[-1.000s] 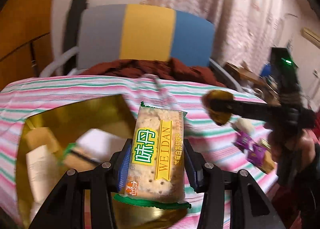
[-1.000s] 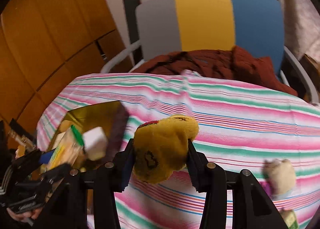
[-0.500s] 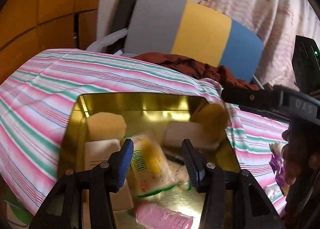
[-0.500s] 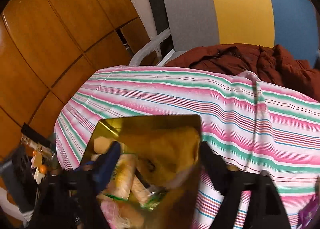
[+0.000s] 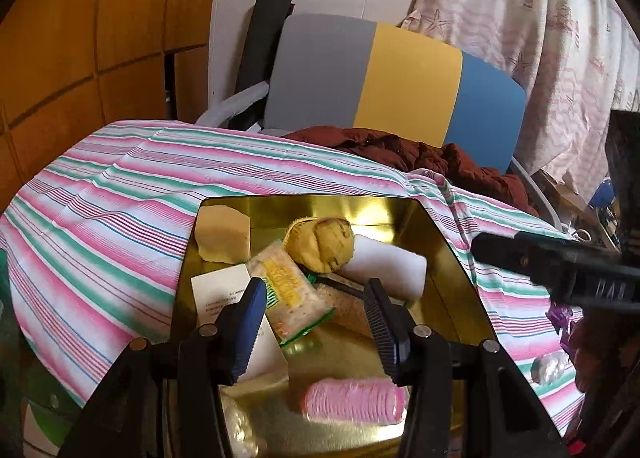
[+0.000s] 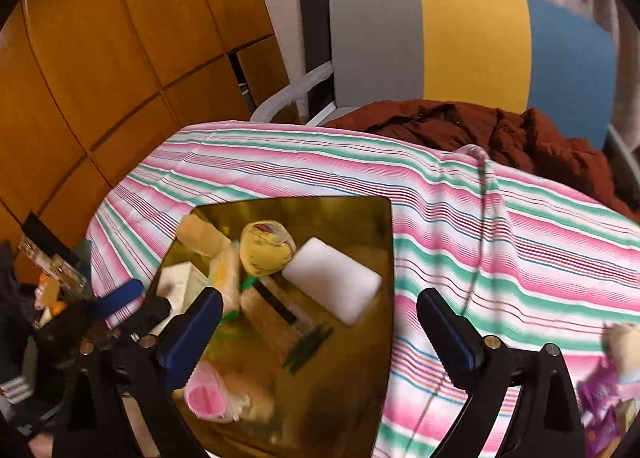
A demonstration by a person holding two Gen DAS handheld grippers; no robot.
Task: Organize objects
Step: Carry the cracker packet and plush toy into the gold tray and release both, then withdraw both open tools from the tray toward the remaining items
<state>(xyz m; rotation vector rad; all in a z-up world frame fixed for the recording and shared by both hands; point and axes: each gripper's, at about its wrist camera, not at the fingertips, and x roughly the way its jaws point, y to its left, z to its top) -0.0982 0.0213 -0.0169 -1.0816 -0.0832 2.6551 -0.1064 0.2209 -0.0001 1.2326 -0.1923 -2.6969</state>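
The gold tray (image 5: 436, 234) sits on the bench under a pink-and-green striped cloth (image 5: 120, 194), and it serves as the collecting place for the loose things; inside it lie the cracker packet (image 5: 290, 294), tipped against its neighbours, the yellow plush toy (image 5: 322, 244) resting on top of the pile, a white foam block (image 5: 384, 266), a tan sponge piece (image 5: 222, 236), a white card (image 5: 224, 288) with small print too fine to read, and a pink roll (image 5: 354, 402) near the front edge; the packet's yellow band carries lettering, but it is too blurred here to make out.

The left claw (image 5: 314, 324) hangs just above the tray with its fingers spread and nothing between them, the packet lying free below; the right claw (image 6: 320, 330) is likewise spread wide and empty over the tray's right rim, the toy lying clear of it; both loads look delivered, so I judge this step complete.

Further out, a purple wrapper (image 6: 600, 402) and a pale plush thing (image 6: 622, 342) remain on the cloth to the right, probably next to be gathered; behind the bench stands a grey, yellow and blue chair (image 5: 400, 82) with a rust-red jacket (image 5: 420, 154) heaped on it.
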